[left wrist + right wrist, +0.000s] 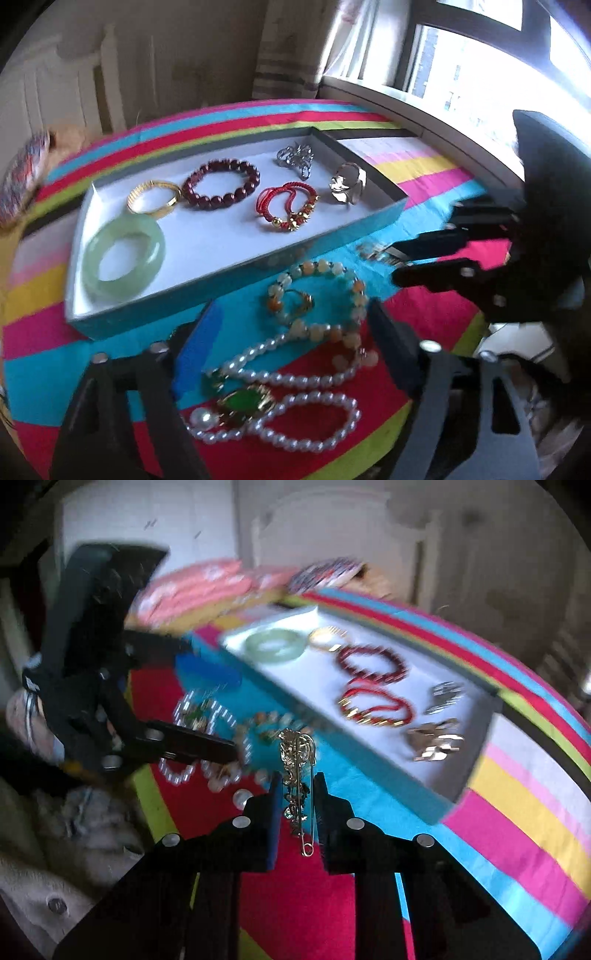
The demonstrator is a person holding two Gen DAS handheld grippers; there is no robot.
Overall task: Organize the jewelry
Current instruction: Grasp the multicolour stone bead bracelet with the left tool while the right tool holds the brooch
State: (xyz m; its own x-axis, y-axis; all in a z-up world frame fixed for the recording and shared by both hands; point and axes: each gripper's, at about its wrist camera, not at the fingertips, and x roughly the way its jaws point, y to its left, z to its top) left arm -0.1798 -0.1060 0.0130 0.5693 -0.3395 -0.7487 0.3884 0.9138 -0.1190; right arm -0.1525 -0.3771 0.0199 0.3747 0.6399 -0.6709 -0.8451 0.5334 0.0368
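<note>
Gold-toned and thin, a pin-backed brooch with a long safety-pin clasp (299,794) sits between the fingers of the right gripper (298,786), which look closed onto it, holding it above the striped, brightly coloured cloth (517,830) and just short of the shallow white-lined box with teal walls (236,236).

Six pieces already lie in that box, spaced apart: a pale green jade bangle (123,258), a gold ribbed bangle (153,197), a dark red beaded bracelet (221,184), a red cord bracelet with gold beads (290,206), a silver filigree clip (295,157) and a silver ring-like piece (347,184). So the sorting looks more than half done.

Outside the box, on the cloth just beside its near wall, remain a strand of pale green and orange stone beads (325,295) tangled with a white pearl necklace carrying a green stone pendant (280,384). The left gripper (295,339) hovers over this pile with its fingers well apart, holding nothing.

Left to do, by my reading: lay the brooch in the box's open white floor, then separate the two strands and move each in. The tangle is likely the slowest part.
</note>
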